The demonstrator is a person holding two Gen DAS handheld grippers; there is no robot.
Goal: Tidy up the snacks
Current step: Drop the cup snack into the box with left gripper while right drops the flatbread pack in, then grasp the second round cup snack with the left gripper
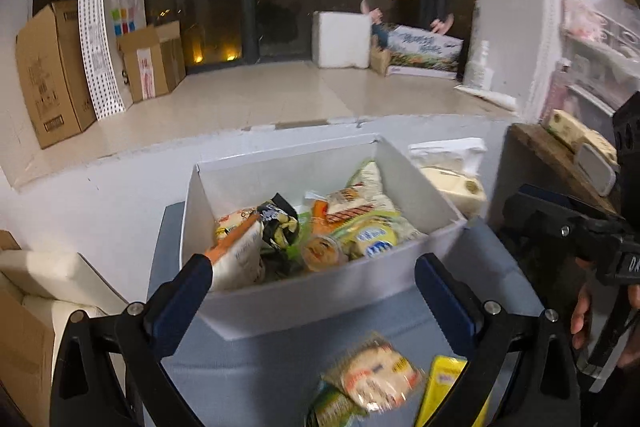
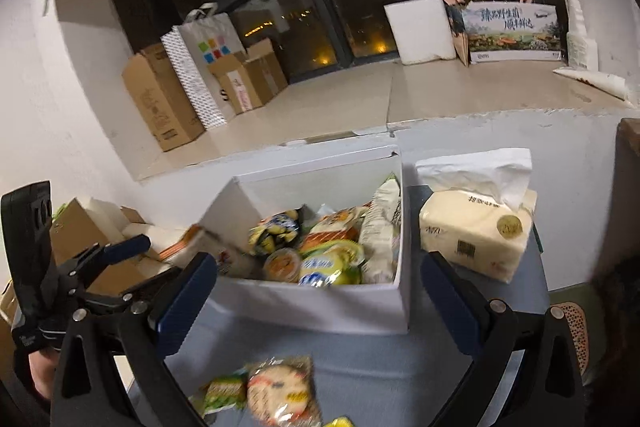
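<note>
A white open box (image 1: pixel 320 303) stands on the blue-grey table (image 1: pixel 248 379) and holds several snack packets (image 1: pixel 360 227). An orange-and-white packet (image 1: pixel 236 251) leans at its left front corner, close to my left fingertip. My left gripper (image 1: pixel 312 263) is open in front of the box, with nothing pressed between its pads. My right gripper (image 2: pixel 318 263) is also open, facing the same box (image 2: pixel 320 307). On the table before the box lie a round cracker packet (image 2: pixel 280 391), a green packet (image 2: pixel 224 391) and a yellow packet (image 1: pixel 444 387).
A tissue pack (image 2: pixel 476 235) sits right of the box. Cardboard boxes (image 2: pixel 92 227) stand left of the table. A wooden shelf (image 1: pixel 552 155) is at the right. Cartons and bags (image 1: pixel 80 67) line the window ledge. A hand (image 1: pixel 580 315) holds the right gripper.
</note>
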